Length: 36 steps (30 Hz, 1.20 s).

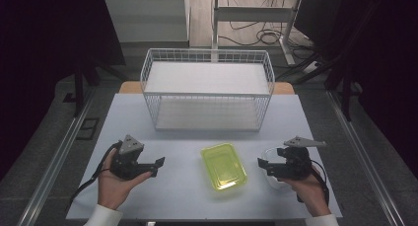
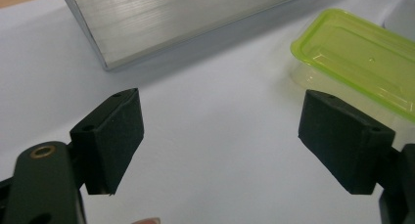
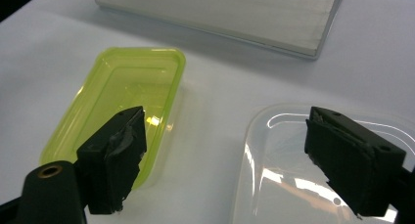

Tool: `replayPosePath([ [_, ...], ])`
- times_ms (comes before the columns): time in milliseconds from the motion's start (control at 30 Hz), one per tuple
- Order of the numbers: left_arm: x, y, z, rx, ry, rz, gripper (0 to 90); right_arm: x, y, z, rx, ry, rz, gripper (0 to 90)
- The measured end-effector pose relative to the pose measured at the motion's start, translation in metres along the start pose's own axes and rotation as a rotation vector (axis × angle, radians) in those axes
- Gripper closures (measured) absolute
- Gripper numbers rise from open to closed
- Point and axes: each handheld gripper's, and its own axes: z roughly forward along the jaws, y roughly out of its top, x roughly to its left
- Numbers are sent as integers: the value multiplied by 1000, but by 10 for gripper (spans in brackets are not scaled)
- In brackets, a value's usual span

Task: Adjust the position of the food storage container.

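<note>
A yellow-green plastic container (image 1: 224, 165) lies on the white table, near the front centre; it also shows as the container (image 2: 359, 55) at upper right in the left gripper view and the container (image 3: 127, 97) in the right gripper view. A clear plastic container (image 3: 293, 165) sits just right of it, partly under my right gripper (image 1: 265, 164), which hovers open over its left edge. My left gripper (image 1: 156, 167) is open at the front left, apart from the green container, with bare table between its jaws. In the gripper views, the left gripper (image 2: 220, 145) and right gripper (image 3: 225, 160) both stand wide with nothing held.
A white wire basket (image 1: 207, 90) with two shelf levels stands at the back centre of the table (image 1: 187, 186). Table edges run close behind my hands. Cables and a desk frame (image 1: 256, 18) lie on the floor beyond.
</note>
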Motion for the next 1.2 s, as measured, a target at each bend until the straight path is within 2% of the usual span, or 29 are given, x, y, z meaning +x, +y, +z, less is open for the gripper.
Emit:
replayPosePath([
  [200, 3, 2, 7, 23, -30, -28, 164, -2, 2, 1, -9, -6, 20, 208],
  [400, 4, -2, 13, 60, -52, -57, 163, -6, 3, 3, 6, 13, 20, 241],
  [500, 2, -4, 13, 73, -39, -46, 165, -10, 3, 6, 27, 5, 29, 261],
  [600, 1, -7, 11, 71, -38, -41, 164, -11, 6, 8, 41, -1, 37, 284],
  [800, 2, -7, 5, 44, -79, -87, 163, -5, 8, 10, 59, -5, 30, 335],
  [1000, 3, -8, 3, 50, -81, -79, 163, 4, 13, 14, 79, -6, 19, 367],
  [1200, 6, -6, 3, 56, -85, -90, 160, 3, 14, 16, 98, -12, 8, 418],
])
